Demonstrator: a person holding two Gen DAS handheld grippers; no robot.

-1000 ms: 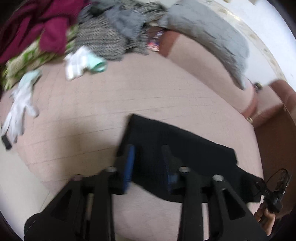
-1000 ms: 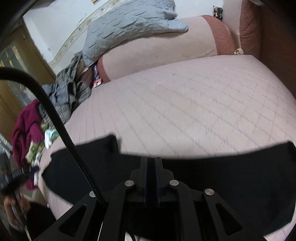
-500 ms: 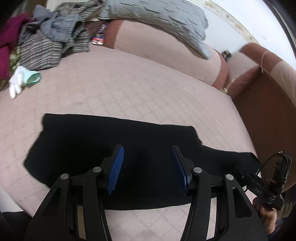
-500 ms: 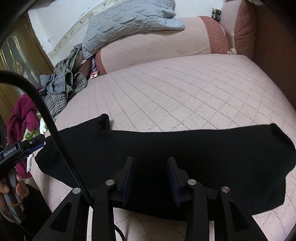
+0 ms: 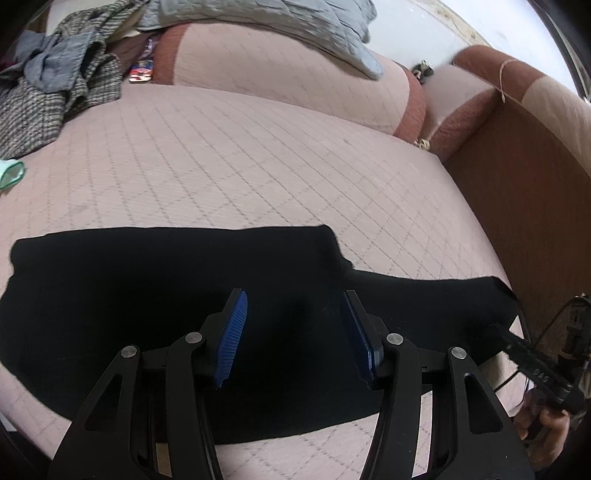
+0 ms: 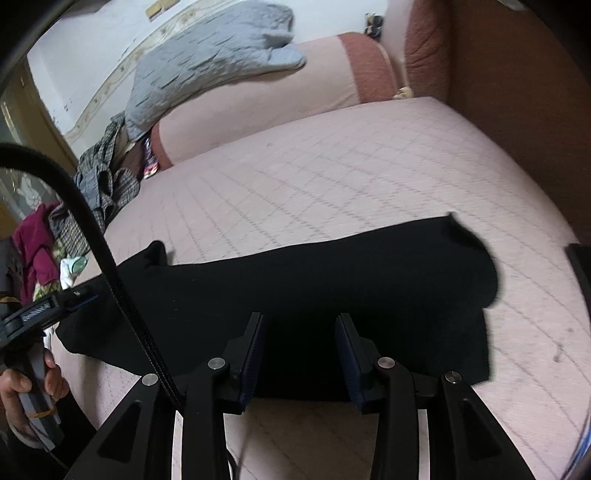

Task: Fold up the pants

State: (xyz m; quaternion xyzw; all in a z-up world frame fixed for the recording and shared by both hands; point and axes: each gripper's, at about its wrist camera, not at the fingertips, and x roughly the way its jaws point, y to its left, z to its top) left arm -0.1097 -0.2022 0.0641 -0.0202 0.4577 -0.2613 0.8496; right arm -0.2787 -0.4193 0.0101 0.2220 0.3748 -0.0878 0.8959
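Black pants (image 5: 147,288) lie flat along the near edge of a pink quilted bed (image 5: 240,155), folded lengthwise into one long strip. My left gripper (image 5: 295,314) is open and empty, held just above the middle of the pants. My right gripper (image 6: 301,332) is also open and empty, above the near edge of the pants (image 6: 332,277). The right gripper's body shows at the right edge of the left wrist view (image 5: 535,369). The left gripper's body shows at the left of the right wrist view (image 6: 48,306).
A pile of clothes (image 5: 48,85) sits at the far left of the bed. A grey quilt (image 5: 280,22) lies over a pink bolster (image 5: 295,77) at the back. A brown wooden headboard (image 5: 524,192) stands on the right.
My right gripper has opened and let go of the pants, which now lie flat. My left gripper has swung right and come over the middle of the pants.
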